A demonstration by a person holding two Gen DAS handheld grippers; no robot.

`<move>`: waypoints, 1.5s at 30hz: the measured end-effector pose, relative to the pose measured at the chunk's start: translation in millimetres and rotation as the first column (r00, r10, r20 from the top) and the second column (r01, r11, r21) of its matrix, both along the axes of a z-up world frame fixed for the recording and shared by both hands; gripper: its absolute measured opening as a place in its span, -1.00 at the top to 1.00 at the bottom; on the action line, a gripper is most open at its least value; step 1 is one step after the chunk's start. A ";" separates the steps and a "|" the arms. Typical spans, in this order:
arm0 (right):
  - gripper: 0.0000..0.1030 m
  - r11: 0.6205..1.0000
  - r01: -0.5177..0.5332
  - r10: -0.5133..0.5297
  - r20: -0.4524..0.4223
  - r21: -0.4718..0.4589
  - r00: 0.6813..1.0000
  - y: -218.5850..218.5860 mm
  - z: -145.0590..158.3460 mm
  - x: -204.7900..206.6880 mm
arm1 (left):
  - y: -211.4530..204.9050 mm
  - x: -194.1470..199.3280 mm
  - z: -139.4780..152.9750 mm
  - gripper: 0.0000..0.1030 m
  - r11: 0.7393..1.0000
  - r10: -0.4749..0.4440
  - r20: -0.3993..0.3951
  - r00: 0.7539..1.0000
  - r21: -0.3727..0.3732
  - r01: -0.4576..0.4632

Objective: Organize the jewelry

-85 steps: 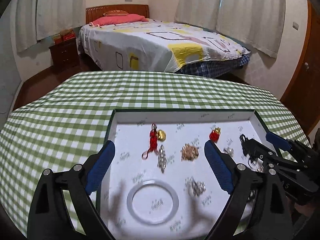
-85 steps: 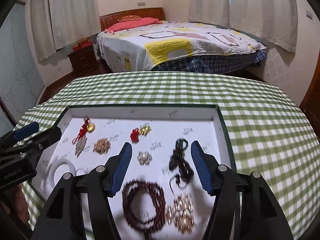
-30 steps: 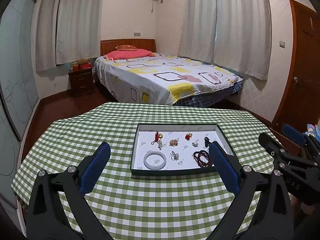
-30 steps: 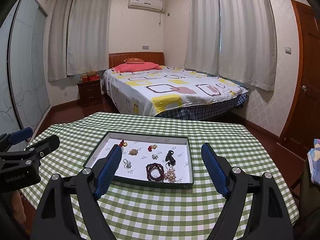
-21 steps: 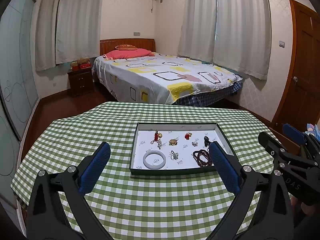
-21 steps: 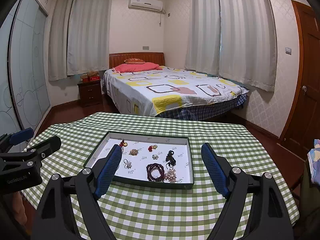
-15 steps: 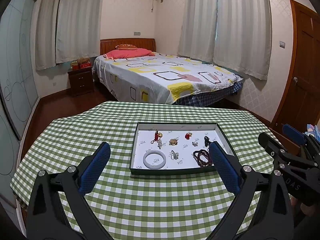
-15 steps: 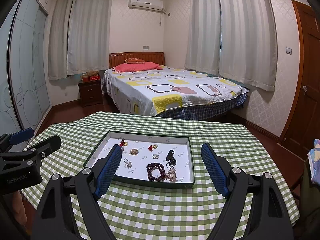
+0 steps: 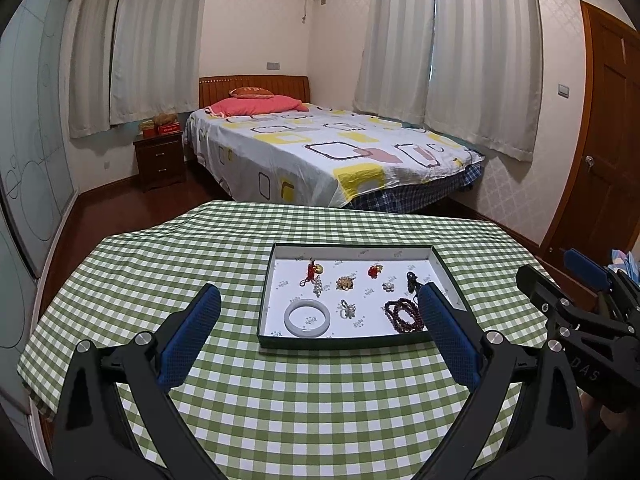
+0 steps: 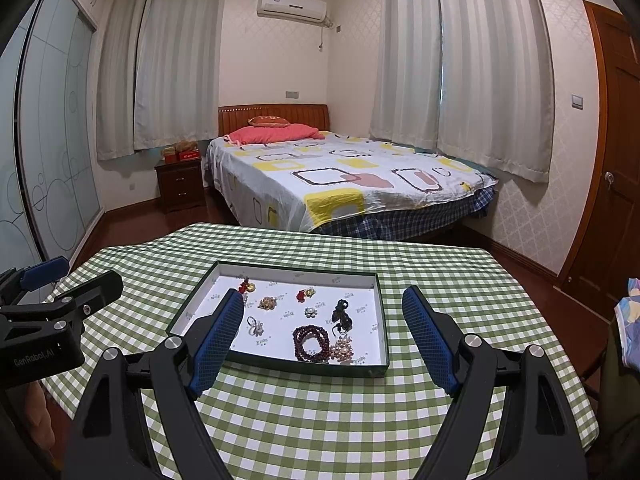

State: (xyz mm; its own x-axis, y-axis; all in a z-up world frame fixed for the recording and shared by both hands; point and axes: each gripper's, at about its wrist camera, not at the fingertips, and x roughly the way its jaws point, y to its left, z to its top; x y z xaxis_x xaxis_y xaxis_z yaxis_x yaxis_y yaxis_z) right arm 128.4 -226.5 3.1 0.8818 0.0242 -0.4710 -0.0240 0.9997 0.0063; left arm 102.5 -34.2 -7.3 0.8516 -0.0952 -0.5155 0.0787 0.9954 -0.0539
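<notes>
Two handheld grippers hang above a checked table with their blue-padded fingers spread wide and nothing between them. The left gripper (image 9: 318,304) frames the near left part of the tray from its own camera, its right pad (image 9: 448,334) overlapping the tray's right edge in that view, its left pad (image 9: 190,338) over bare cloth. The right gripper (image 10: 324,312) does likewise from the other side, its left pad (image 10: 218,336) crossing the tray's near left corner in the picture while the right pad (image 10: 430,338) sits over cloth beyond the tray's right wall. Neither touches the tray or its contents.

The shallow dark-rimmed tray (image 9: 344,342), lined in white, rests flat on the green-and-white gingham tablecloth (image 9: 320,408). Jewelry lies spread apart inside it: a pale bangle (image 9: 307,317) near the front left, a dark red bead bracelet (image 10: 310,342) near the front right with a pearl cluster (image 10: 342,348) just beside it, a black cord piece (image 10: 342,314) behind those, a red knotted charm with a gold pendant (image 9: 313,271) at the back left, a gold brooch (image 9: 345,283), a small red-and-gold charm (image 9: 375,270), a small pearl flower (image 9: 387,286) and a silver piece (image 9: 347,310) in the middle.

Beyond the table stands a bed (image 10: 340,180) with a patterned sheet and pink pillow (image 10: 276,133), a dark nightstand (image 10: 180,184), drawn white curtains (image 10: 460,72) and a wall air conditioner (image 10: 292,6).
</notes>
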 end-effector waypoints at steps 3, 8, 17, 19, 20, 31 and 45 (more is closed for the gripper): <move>-0.53 1.000 0.000 0.000 -0.001 -0.002 1.000 0.4 -0.1 -1.1 | 0.3 -0.2 0.2 -0.87 1.000 0.002 0.004 1.000 -0.003 -0.002; -0.53 1.000 -0.001 0.001 -0.006 -0.002 1.000 0.6 -1.5 -0.1 | 0.8 -0.4 1.0 -0.87 1.000 0.008 0.013 1.000 -0.001 -0.008; -0.53 1.000 -0.001 0.001 -0.016 -0.006 1.000 0.7 -5.9 1.5 | 0.1 1.4 -1.6 -0.88 1.000 -0.003 0.007 1.000 -0.001 0.003; -0.53 1.000 -0.002 0.002 -0.018 -0.007 1.000 1.0 -6.5 2.0 | 1.3 1.9 -1.6 -0.90 1.000 0.000 0.010 1.000 -0.006 0.000; -0.53 1.000 -0.002 0.002 -0.019 -0.007 1.000 1.2 -6.5 2.6 | 1.7 2.1 -1.6 -0.91 1.000 0.000 0.011 1.000 -0.008 0.000; -0.53 1.000 -0.004 0.004 -0.034 -0.009 0.999 1.6 -11.3 6.3 | 2.3 5.8 -4.8 -0.91 1.000 -0.002 0.011 1.000 -0.013 0.002; -0.53 0.999 0.050 -0.050 -0.079 -0.002 0.996 -32.5 -36.4 29.0 | 26.1 39.6 -33.1 -0.91 0.996 0.084 -0.054 0.995 -0.004 -0.084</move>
